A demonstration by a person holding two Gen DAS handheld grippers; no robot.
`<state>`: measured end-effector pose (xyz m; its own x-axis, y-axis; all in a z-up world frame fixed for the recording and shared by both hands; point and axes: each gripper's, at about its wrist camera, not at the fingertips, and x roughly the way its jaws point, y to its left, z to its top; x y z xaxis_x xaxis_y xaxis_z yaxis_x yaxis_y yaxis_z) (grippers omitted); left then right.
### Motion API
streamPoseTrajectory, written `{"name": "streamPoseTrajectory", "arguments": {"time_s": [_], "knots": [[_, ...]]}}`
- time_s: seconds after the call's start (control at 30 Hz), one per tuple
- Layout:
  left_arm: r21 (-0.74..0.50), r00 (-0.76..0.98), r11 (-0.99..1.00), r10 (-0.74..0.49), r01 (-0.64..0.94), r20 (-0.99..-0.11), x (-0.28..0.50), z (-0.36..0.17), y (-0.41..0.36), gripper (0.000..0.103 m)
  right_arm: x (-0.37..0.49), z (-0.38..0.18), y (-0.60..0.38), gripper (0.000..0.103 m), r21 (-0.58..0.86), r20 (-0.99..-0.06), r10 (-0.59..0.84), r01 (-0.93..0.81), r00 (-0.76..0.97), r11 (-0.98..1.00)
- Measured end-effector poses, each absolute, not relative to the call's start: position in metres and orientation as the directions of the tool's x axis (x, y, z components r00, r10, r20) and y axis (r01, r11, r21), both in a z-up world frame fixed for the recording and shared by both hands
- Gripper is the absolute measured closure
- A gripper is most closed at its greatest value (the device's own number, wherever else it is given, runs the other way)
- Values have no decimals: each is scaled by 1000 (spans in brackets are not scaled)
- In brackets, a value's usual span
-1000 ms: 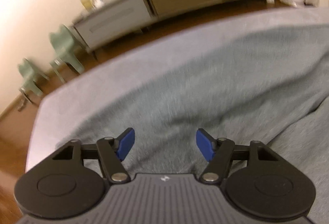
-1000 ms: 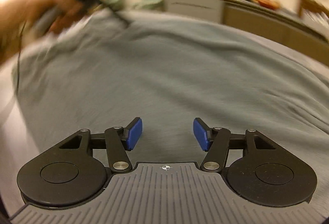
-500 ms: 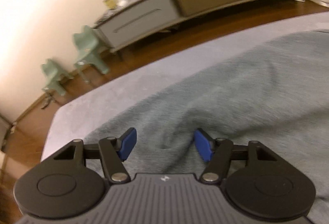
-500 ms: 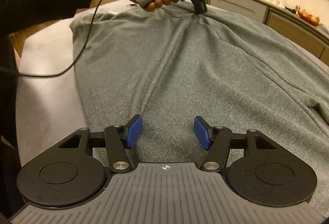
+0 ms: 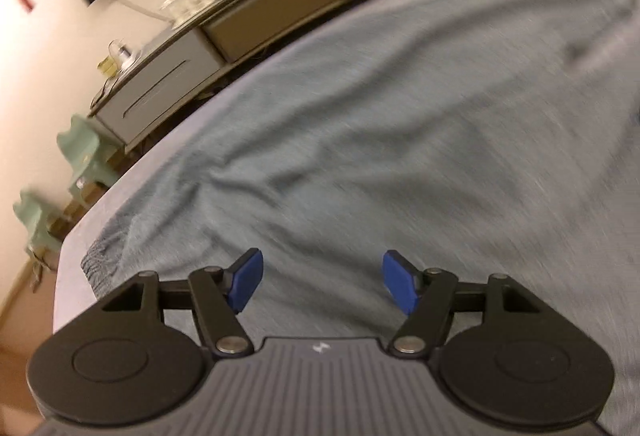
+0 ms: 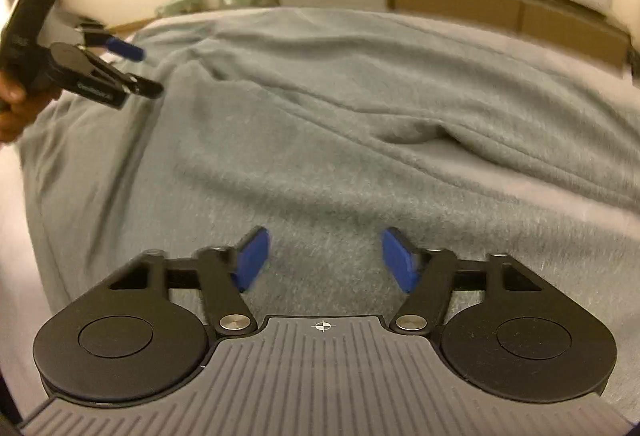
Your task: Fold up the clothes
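A grey fleece garment (image 5: 380, 139) lies spread over the pale table, with an elastic cuff (image 5: 100, 264) at its near left corner. It also fills the right wrist view (image 6: 320, 139), creased in long folds. My left gripper (image 5: 322, 286) is open and empty just above the cloth near the cuff. It also shows in the right wrist view (image 6: 136, 69) at far left, lifted off the garment's left edge. My right gripper (image 6: 324, 260) is open and empty, low over the garment's near edge.
The pale table surface (image 5: 70, 276) shows at the garment's left edge. A long low cabinet (image 5: 256, 19) with glassware stands against the far wall. Two green stools (image 5: 86, 155) stand on the wooden floor to the left.
My left gripper has lifted off the cloth and swung, so the cuff now shows. My right gripper has turned right across the garment. Both stay open.
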<state>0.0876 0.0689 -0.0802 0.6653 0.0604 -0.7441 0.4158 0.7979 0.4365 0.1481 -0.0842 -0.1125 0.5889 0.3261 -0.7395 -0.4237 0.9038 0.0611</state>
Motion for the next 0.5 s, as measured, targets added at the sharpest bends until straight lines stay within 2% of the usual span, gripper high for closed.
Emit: {"name": "streamPoseTrajectory", "arguments": {"time_s": [0.07, 0.23, 0.3, 0.37, 0.5], "knots": [[448, 687, 810, 78, 379, -723, 70, -84, 79, 35, 144, -110, -81, 28, 35, -753, 329, -464, 570, 885], [387, 660, 897, 160, 214, -734, 41, -77, 137, 36, 156, -94, -91, 29, 62, -699, 336, -415, 632, 908], [415, 632, 896, 232, 157, -739, 38, -83, 160, 36, 167, -98, -91, 29, 66, -711, 321, -394, 626, 917], [404, 623, 907, 251, 114, -740, 31, -84, 182, 34, 171, -106, -91, 30, 40, -731, 291, -387, 617, 921], [336, 593, 940, 242, 51, -768, 6, -78, 212, 34, 169, -115, -100, 22, -4, -749, 240, -366, 618, 931]]}}
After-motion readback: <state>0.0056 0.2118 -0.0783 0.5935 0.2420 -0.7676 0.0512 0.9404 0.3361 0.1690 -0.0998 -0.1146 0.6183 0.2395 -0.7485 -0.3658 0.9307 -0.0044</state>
